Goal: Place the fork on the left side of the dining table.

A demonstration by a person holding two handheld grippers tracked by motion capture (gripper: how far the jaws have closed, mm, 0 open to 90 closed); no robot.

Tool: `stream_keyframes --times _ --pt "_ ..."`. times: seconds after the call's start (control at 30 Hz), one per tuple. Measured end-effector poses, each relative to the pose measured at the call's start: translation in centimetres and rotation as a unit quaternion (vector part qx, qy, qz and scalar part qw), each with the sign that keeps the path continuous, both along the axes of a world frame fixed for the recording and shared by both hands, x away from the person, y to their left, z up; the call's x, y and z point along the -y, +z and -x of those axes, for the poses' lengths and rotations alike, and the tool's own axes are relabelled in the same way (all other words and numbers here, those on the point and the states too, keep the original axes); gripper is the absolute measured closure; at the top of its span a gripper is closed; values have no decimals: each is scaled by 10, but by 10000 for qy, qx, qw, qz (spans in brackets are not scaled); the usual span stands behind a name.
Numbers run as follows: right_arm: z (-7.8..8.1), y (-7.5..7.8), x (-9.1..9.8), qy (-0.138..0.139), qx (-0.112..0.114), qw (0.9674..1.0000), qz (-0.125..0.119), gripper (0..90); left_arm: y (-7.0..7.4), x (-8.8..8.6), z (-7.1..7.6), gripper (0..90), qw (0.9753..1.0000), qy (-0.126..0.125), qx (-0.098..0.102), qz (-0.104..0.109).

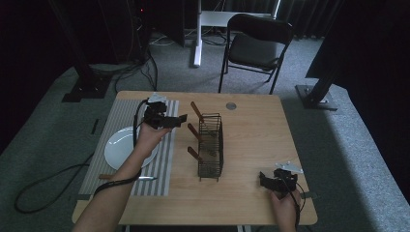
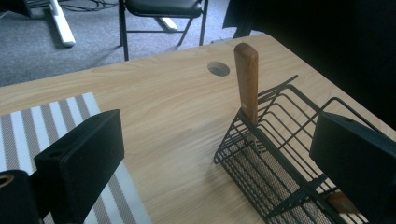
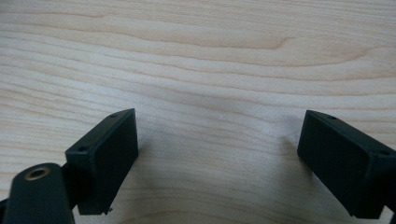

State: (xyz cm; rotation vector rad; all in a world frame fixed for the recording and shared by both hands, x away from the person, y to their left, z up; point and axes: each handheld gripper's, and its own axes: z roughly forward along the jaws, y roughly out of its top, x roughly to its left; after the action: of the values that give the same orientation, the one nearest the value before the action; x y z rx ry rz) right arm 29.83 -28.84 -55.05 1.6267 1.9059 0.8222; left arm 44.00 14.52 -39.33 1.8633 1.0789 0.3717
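My left tongs (image 1: pixel 180 120) hover with jaws spread wide and empty, just left of the wire basket (image 1: pixel 211 146) at bench (image 1: pixel 251 130) centre (three wooden handles (image 2: pixel 246 81) lean from it). My right tongs (image 1: pixel 263 180) rest open near the bench's front right.

A wooden table (image 1: pixel 251 130) stands on a grey carpet floor (image 1: pixel 48 140). Behind it is a black folding chair (image 1: pixel 256 43). Dark curtains (image 1: pixel 309 17) hang at the back. Black cables (image 1: pixel 130 67) lie on the floor. The room is dim.
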Motion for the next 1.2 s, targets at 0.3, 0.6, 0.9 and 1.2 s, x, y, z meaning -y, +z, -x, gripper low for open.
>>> stream_keyframes --times 0.3,0.6,0.9,1.2 --pt "0 0 0 4 3 10000 0 122 -1 16 -18 61 9999 -33 -160 57" --pt "1 0 0 11 2 10000 -2 122 -8 24 -30 260 9991 -27 -264 338" --pt "1 0 0 14 3 10000 -1 122 -16 33 -38 411 9969 -242 -538 523" --pt "1 0 0 14 4 10000 -3 122 -22 37 -40 562 9962 -145 -622 596"
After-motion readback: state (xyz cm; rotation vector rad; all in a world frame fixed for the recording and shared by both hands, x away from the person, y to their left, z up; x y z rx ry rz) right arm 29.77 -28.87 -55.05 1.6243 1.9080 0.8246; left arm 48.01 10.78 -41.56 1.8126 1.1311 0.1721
